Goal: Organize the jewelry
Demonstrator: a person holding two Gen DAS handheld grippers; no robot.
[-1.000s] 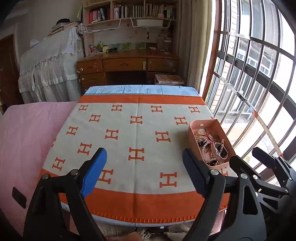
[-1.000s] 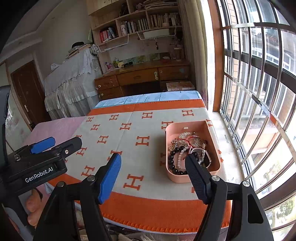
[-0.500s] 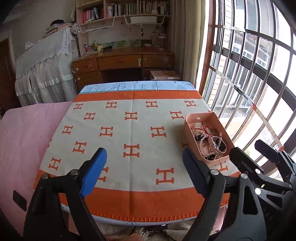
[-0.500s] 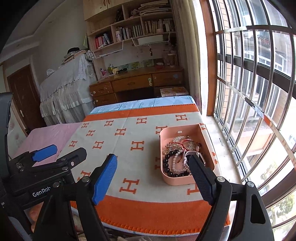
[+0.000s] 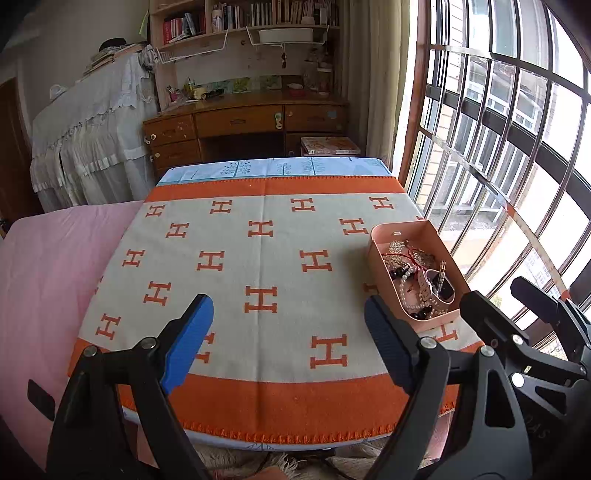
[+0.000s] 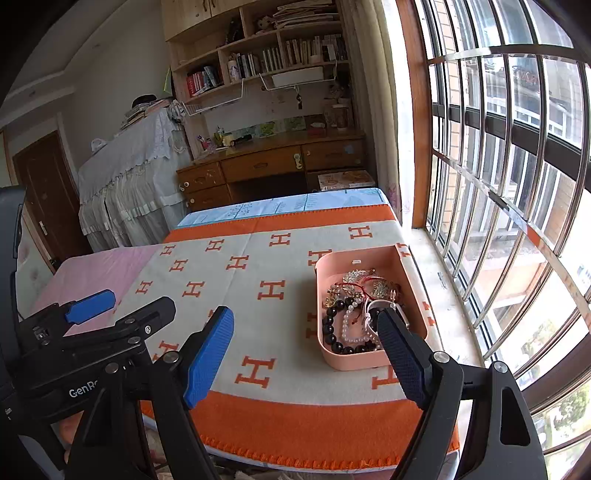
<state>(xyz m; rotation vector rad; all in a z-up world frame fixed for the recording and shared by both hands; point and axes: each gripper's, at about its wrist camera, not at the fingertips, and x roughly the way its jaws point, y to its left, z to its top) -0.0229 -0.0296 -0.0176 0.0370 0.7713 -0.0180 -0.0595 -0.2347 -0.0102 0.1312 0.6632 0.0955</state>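
Two tools, both wide open, nothing held. Tray (image 6: 373, 360) w/ jewelry (image 6: 354, 314) sits at table's right edge, long axis front-to-back. Right tool (image 6: 306, 350) nearer; left tool (image 5: 288, 332) well apart.

Both cameras sit just behind their own fingers, low over the near edge of the blanket-covered desk (image 5: 280, 398), tilted down and facing the far bookshelf (image 5: 251, 22). The left hand-held gripper (image 5: 288, 332) looks from nearer the middle of that edge, with the pink jewelry tray (image 5: 380, 240) off towards the window-side edge. The right hand-held gripper (image 6: 306, 343) looks from closer to the window (image 6: 498, 166), almost over the tray. Both views share the blanket, tray, bookshelf and window, and each catches the other gripper at its side.
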